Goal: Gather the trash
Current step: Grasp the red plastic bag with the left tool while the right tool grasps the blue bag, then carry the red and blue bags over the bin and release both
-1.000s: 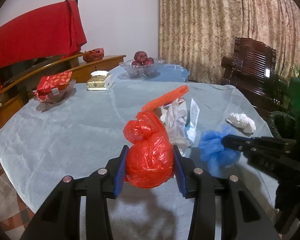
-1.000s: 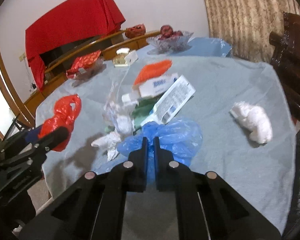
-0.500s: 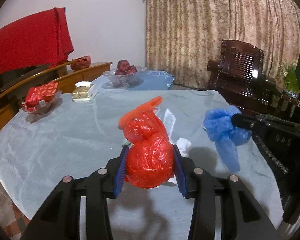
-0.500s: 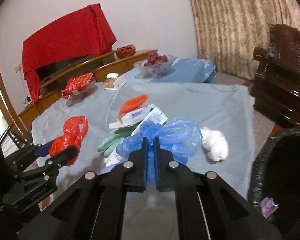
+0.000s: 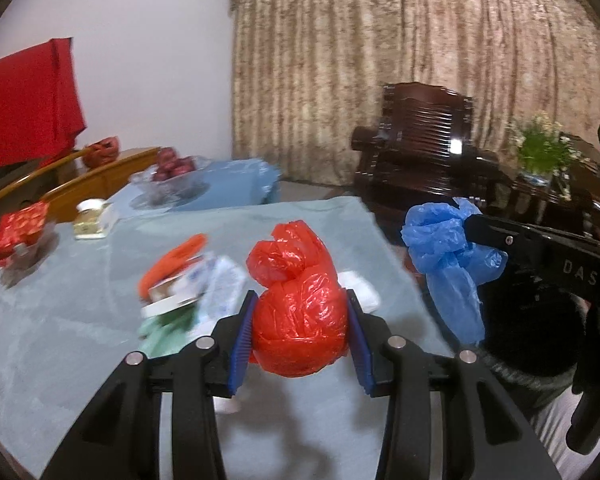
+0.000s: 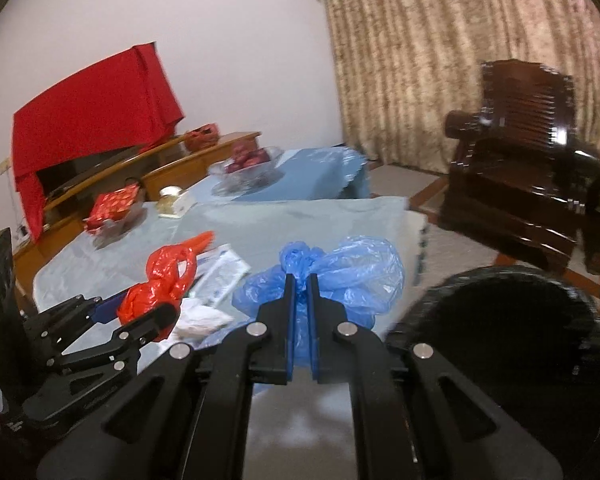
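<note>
My left gripper [image 5: 300, 320] is shut on a knotted red plastic bag [image 5: 300, 304] and holds it above the table's right part. My right gripper [image 6: 302, 292] is shut on a crumpled blue plastic bag [image 6: 352, 280], held in the air past the table's edge; the blue bag also shows in the left wrist view [image 5: 444, 248]. A black-lined trash bin [image 6: 508, 344] stands on the floor to the right, below the blue bag. The red bag also shows in the right wrist view [image 6: 160, 284]. More trash lies on the table: an orange wrapper [image 5: 176, 256], boxes and white paper [image 5: 220, 280].
The table has a pale blue cloth [image 5: 60, 340]. A glass fruit bowl [image 5: 172, 176], a tissue box [image 5: 92, 224] and a red gift pack [image 5: 20, 228] stand at its far side. A dark wooden armchair [image 6: 524, 176] and a potted plant [image 5: 540, 148] stand beyond the bin.
Both grippers have swung right with their bags. The blue bag has left the table and now hangs by the bin. The red bag has moved toward the table's right edge.
</note>
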Motion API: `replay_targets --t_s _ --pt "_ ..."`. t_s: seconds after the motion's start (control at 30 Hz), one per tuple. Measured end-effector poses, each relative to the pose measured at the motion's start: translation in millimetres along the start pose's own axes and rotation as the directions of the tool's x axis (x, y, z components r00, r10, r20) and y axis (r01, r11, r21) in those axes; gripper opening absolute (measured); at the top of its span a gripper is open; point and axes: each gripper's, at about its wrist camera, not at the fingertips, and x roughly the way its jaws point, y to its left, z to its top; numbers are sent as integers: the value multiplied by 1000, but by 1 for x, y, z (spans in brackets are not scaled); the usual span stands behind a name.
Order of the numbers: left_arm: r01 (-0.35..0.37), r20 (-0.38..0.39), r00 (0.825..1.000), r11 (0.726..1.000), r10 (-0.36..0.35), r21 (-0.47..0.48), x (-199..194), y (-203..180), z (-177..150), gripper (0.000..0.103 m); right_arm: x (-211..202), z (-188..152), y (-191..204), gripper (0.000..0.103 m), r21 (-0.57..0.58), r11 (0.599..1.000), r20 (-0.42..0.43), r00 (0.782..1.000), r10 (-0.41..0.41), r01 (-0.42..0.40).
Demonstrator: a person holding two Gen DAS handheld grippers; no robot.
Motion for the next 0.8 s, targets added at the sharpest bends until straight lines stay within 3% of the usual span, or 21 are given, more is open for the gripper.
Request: replay_targets --t_s 0.37,0.73,0.8 --pt "162 27 986 985 -164 63 32 -90 28 42 -48 -11 -90 5 82 978 28 980 -195 192" --pt "283 -3 959 953 -284 109 63 -171 40 43 -71 -39 -157 5 146 933 0 943 -332 328" --pt "314 -22 949 943 -313 112 70 -181 40 45 -72 -45 -165 9 153 924 -16 936 -352 350"
